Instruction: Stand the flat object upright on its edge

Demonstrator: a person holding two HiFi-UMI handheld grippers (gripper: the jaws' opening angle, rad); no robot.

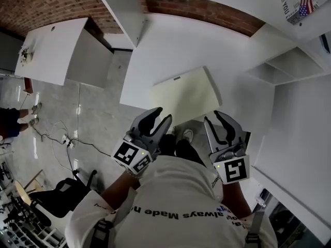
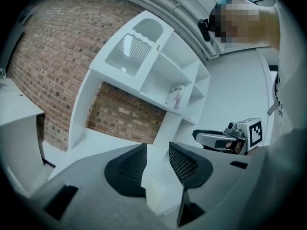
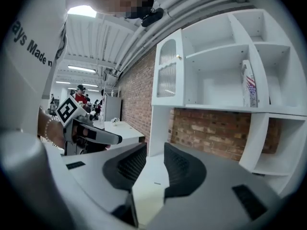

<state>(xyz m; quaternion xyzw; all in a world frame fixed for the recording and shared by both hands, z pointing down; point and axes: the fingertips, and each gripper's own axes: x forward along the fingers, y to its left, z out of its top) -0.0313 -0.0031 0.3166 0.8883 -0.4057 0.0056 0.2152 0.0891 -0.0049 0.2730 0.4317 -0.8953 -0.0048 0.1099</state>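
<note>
The white tabletop is filling most of the head view. The flat object, a pale cream rectangular board, is lying face-down-flat on it, close to the tabletop's near edge and roughly midway along that edge. The board is sitting slightly skewed, with one long side facing the person. Whether that side is overhanging the tabletop's edge I cannot tell. A small dark mark is showing near the board's far edge.

The board is looking thin, rigid and light, like a sheet of card or thin panel, with a smooth matte face. It is probably going to slide across the slick tabletop rather than lift if it is pushed from one side only. It is also likely to tip over easily once it is standing on edge. The best hold is looking like the near long edge, pinched at two points well apart so the sheet is not flexing or twisting as it is being raised. The far edge would then be acting as the pivot.

The left gripper is hovering just off the board's near left corner. Its jaws are standing a little apart with nothing between the pads. The right gripper is hovering beside the near right corner. It is likewise released, its jaws slightly parted and pointing along the board's face without touching it.
</note>
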